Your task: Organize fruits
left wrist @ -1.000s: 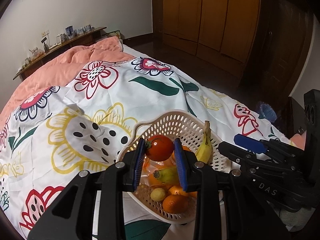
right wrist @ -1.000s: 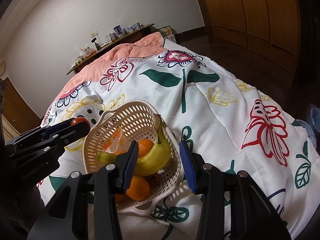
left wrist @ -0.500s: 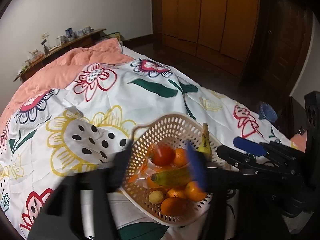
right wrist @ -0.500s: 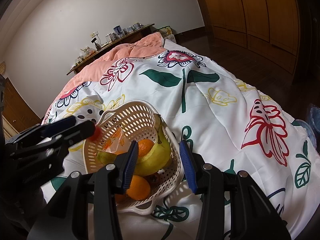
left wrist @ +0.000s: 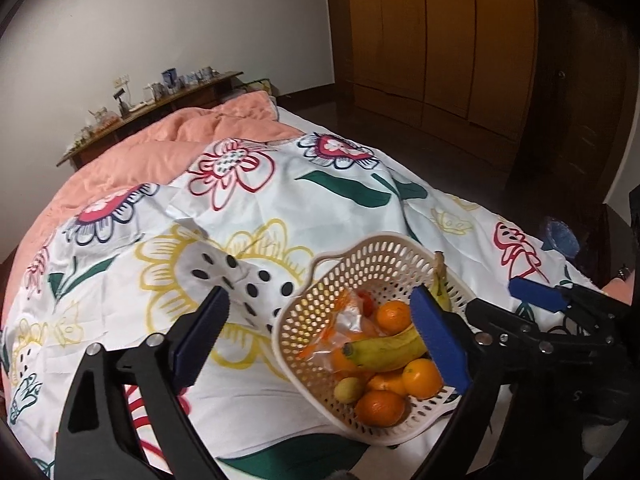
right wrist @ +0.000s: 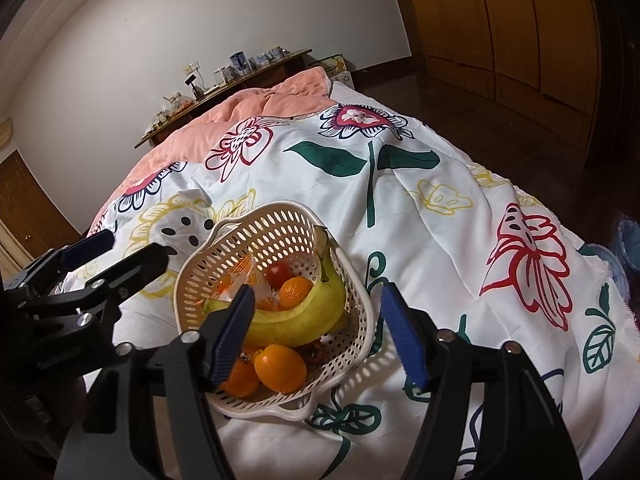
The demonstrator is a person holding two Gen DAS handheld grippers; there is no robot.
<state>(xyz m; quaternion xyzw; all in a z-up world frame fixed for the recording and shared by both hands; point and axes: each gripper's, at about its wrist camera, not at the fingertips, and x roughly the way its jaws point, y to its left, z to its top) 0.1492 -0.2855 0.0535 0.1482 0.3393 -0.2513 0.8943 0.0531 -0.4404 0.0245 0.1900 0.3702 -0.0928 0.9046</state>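
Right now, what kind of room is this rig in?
Most likely a bedroom: a bed with a floral duvet and a peach blanket, wooden wardrobe doors along the wall, and a cluttered sideboard behind. The fruit basket sits on the bed.

A cream perforated plastic basket [left wrist: 320,312] with a wavy rim sits tilted on the white flower-printed bed cover [left wrist: 248,216], near the cover's front edge. Inside it, a yellow curved banana [right wrist: 296,316] lies across the middle, its stem leaning up on the basket wall. A second, greener-tipped banana [left wrist: 384,350] lies beside it. Round oranges [left wrist: 380,408] crowd the lower end, one more orange [right wrist: 295,290] sits higher up just behind the yellow banana, and a small yellow-green fruit [left wrist: 349,390] rests against the lower ones. A red tomato [right wrist: 279,273] lies deep in the basket, touching a crumpled clear-and-orange plastic wrapper [left wrist: 344,328].
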